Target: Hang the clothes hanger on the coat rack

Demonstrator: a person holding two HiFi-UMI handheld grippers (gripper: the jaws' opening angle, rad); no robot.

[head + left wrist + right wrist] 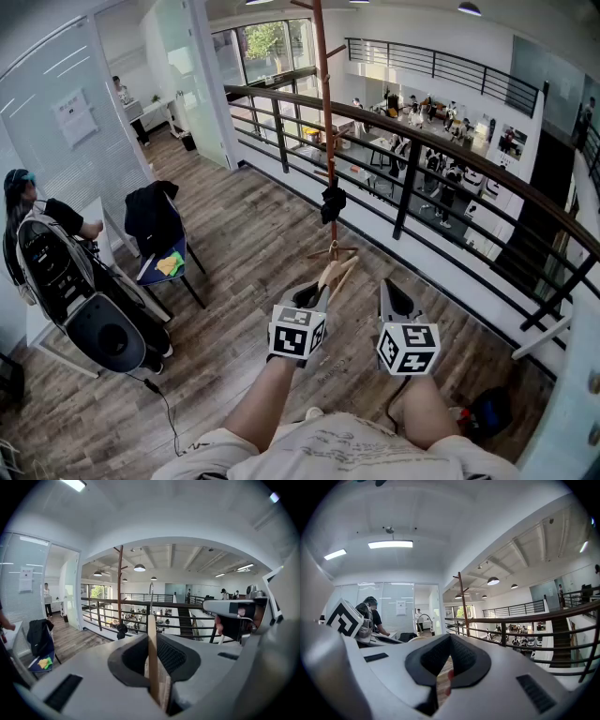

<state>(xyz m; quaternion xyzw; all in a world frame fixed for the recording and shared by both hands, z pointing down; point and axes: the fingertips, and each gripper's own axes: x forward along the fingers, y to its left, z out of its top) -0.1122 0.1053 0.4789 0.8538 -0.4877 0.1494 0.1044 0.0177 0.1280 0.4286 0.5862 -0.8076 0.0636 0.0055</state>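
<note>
The left gripper (315, 294) is clamped on a pale wooden clothes hanger (335, 274), seen edge-on as a thin strip in the left gripper view. Its long axis runs away from the person toward the coat rack (323, 94), metal hook leading and clear of the brown pole. The right gripper (394, 298) is farther from the rack and has its jaws together on nothing.

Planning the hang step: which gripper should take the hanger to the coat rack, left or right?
Left. The left gripper is shut on the wooden hanger, and the coat rack stands ahead of it by the railing. The right gripper is shut on nothing.
</note>
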